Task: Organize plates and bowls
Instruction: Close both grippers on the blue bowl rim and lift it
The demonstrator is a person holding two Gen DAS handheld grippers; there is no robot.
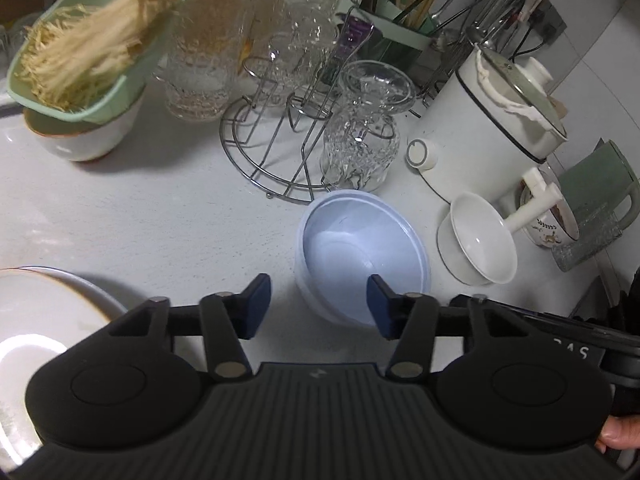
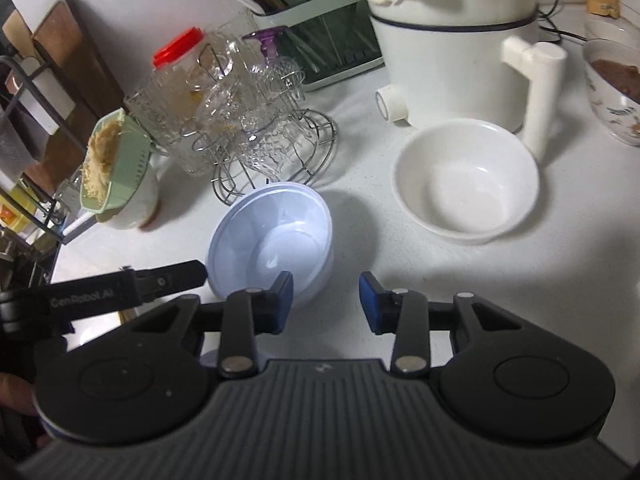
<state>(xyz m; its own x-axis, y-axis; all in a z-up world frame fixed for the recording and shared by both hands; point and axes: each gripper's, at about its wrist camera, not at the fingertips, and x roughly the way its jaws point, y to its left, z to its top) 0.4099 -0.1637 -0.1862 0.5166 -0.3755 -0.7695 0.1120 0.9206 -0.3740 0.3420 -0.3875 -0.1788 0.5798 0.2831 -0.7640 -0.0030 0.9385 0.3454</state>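
Note:
A pale blue plastic bowl stands upright on the white counter in front of both grippers. My left gripper is open at the bowl's near left rim. One blue fingertip is over the inside of the bowl and the other is outside, with the wall loose between them. My right gripper is open at the bowl's near right side, and its left fingertip overlaps the rim. A white bowl sits to the right. A white plate lies at the lower left.
A wire rack with upturned glasses stands just behind the blue bowl. A white electric pot is behind the white bowl. A green colander of enoki mushrooms rests on a white bowl at the left. A patterned bowl of brown food sits at the far right.

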